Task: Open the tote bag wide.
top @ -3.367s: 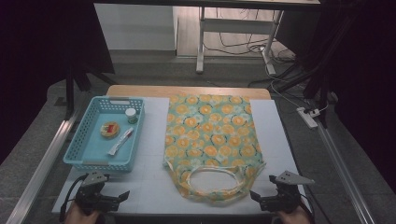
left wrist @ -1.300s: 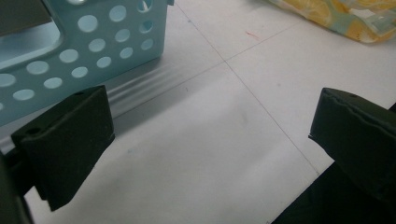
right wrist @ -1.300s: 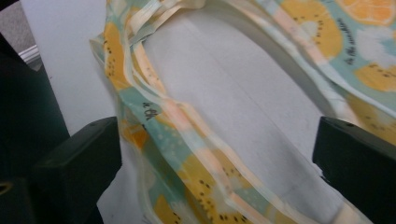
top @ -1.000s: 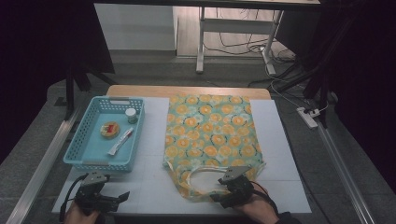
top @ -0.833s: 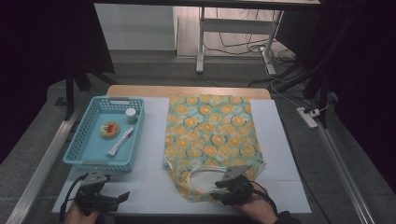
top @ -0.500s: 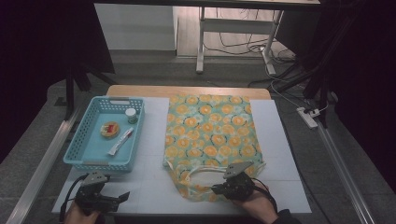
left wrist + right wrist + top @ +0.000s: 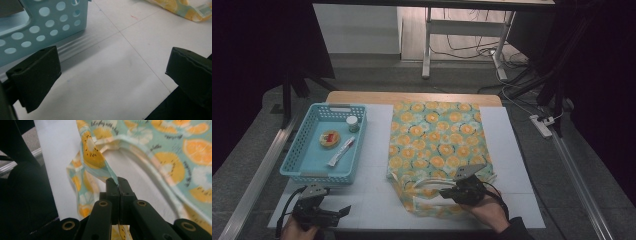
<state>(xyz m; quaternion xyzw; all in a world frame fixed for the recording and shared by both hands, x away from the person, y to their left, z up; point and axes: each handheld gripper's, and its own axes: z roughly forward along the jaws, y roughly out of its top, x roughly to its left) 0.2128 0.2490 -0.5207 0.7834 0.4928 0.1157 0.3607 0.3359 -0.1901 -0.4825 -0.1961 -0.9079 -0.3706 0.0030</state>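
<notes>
Right gripper (image 7: 118,185) clamped on bag handle (image 7: 96,160)

Bag (image 7: 438,145): mint-green, orange and yellow fruit-slice print with white flowers. Basket (image 7: 302,170): light blue, round-holed walls. Worktop (image 7: 377,150): white mat, wood at the far edge. Both tongs black: left (image 7: 112,80), right (image 7: 118,185).

**Little to read on the table**

The fruit-print bag (image 7: 160,157) carries small dark script among its orange slices, seen in the right gripper view, but it is too blurred to make out. A pale tag (image 7: 203,8) at the bag's edge is also unreadable.
</notes>
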